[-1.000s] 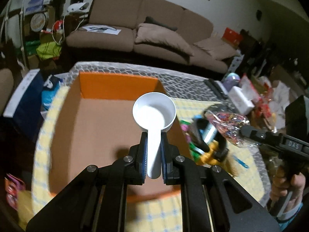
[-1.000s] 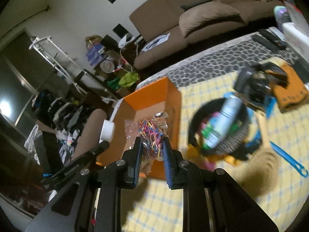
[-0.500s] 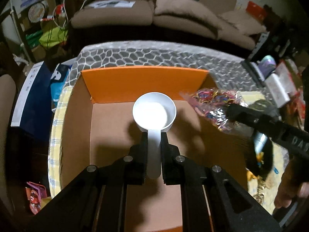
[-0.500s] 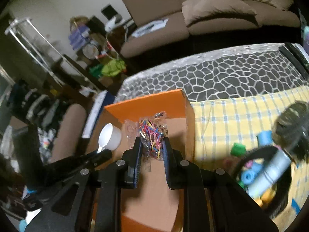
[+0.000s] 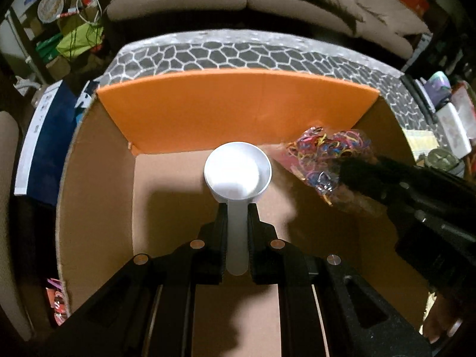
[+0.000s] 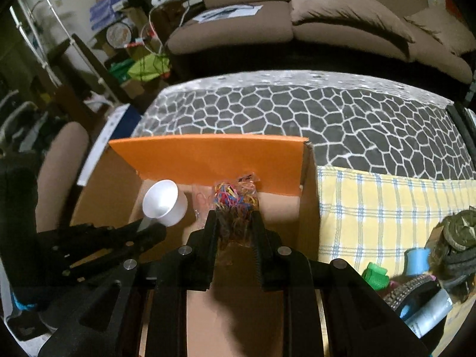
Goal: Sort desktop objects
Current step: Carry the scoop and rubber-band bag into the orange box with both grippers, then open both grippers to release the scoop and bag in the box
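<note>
My left gripper (image 5: 237,208) is shut on the handle of a white measuring scoop (image 5: 238,172) and holds it inside an open cardboard box (image 5: 232,110) with an orange back flap. My right gripper (image 6: 235,217) is shut on a clear bag of coloured rubber bands (image 6: 235,196) and holds it inside the same box (image 6: 214,154), near the back wall. The bag (image 5: 327,154) shows right of the scoop in the left wrist view. The scoop (image 6: 163,199) shows left of the bag in the right wrist view.
The box stands on a table with a grey honeycomb mat (image 6: 327,113) and a yellow checked cloth (image 6: 372,205). A black basket with bottles and small toys (image 6: 422,294) lies right of the box. A brown sofa (image 6: 297,15) stands behind.
Both grippers have moved left and down into the box. The scoop and the bag of rubber bands are now low near its back wall.
</note>
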A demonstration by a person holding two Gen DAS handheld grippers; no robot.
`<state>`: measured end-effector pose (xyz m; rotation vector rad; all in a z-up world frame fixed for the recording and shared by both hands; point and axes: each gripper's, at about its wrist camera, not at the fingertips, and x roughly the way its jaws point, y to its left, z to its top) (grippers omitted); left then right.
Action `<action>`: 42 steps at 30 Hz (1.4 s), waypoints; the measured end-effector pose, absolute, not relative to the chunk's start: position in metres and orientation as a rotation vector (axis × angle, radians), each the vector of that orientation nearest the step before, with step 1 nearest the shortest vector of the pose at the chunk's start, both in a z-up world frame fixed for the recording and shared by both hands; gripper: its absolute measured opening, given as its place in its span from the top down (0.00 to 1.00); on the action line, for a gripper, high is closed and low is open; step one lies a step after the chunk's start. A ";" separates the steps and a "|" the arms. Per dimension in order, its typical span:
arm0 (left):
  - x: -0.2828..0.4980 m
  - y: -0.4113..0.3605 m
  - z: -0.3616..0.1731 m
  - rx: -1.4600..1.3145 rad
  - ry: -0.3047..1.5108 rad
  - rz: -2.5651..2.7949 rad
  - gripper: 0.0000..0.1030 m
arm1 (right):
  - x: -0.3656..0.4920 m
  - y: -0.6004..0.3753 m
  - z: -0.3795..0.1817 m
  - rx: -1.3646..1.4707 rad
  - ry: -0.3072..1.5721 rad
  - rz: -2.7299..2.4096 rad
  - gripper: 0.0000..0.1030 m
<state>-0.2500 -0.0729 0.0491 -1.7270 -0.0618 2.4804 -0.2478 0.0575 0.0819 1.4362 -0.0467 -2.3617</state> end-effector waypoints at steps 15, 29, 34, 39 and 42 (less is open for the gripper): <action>-0.226 -0.083 0.071 -1.731 -0.101 2.504 0.58 | -0.230 0.062 0.106 1.453 -0.031 -2.380 0.55; -0.172 -0.090 0.130 -1.672 -0.118 2.568 0.37 | -0.176 0.085 0.148 1.406 0.026 -2.443 0.35; -0.150 -0.092 0.145 -1.637 -0.133 2.596 0.18 | -0.157 0.092 0.155 1.394 0.016 -2.455 0.25; -0.130 -0.096 0.157 -1.586 -0.171 2.625 0.01 | -0.140 0.099 0.162 1.372 -0.003 -2.470 0.16; -0.120 -0.099 0.163 -1.575 -0.181 2.645 0.00 | -0.129 0.100 0.165 1.357 0.011 -2.482 0.01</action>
